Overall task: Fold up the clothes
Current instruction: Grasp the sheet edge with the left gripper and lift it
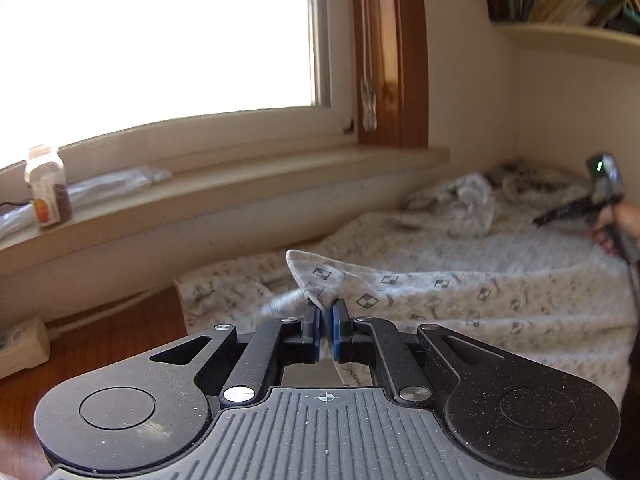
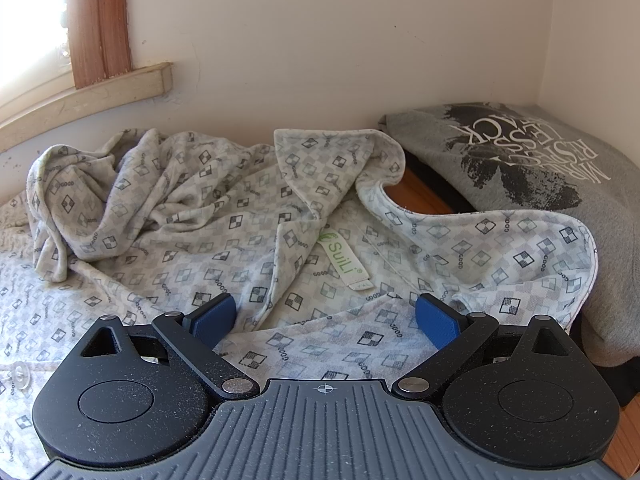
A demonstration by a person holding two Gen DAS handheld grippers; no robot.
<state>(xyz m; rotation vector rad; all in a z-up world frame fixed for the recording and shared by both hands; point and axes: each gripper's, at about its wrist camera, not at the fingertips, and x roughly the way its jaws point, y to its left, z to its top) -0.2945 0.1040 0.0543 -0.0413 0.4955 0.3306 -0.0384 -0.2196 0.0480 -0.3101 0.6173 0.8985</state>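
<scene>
A pale patterned pyjama shirt (image 1: pixel 460 280) lies spread on a wooden surface. My left gripper (image 1: pixel 326 308) is shut on a lifted corner of its hem, which stands up as a peak above the fingers. In the right wrist view the same shirt (image 2: pixel 240 208) shows its open collar and a green-lettered label (image 2: pixel 340 258), with one sleeve bunched at the far left. My right gripper (image 2: pixel 326 316) hovers open just above the cloth below the collar, with nothing pinched between its blue pads (image 2: pixel 216 318). It also appears at the far right of the left wrist view as the right gripper (image 1: pixel 560 212), held by a hand.
A folded grey printed sweatshirt (image 2: pixel 520 152) lies against the wall at the right. A window sill (image 1: pixel 240 184) carries a jar (image 1: pixel 48 188). A power strip (image 1: pixel 20 344) rests on the wooden surface (image 1: pixel 100 344). A shelf (image 1: pixel 568 36) of books hangs above.
</scene>
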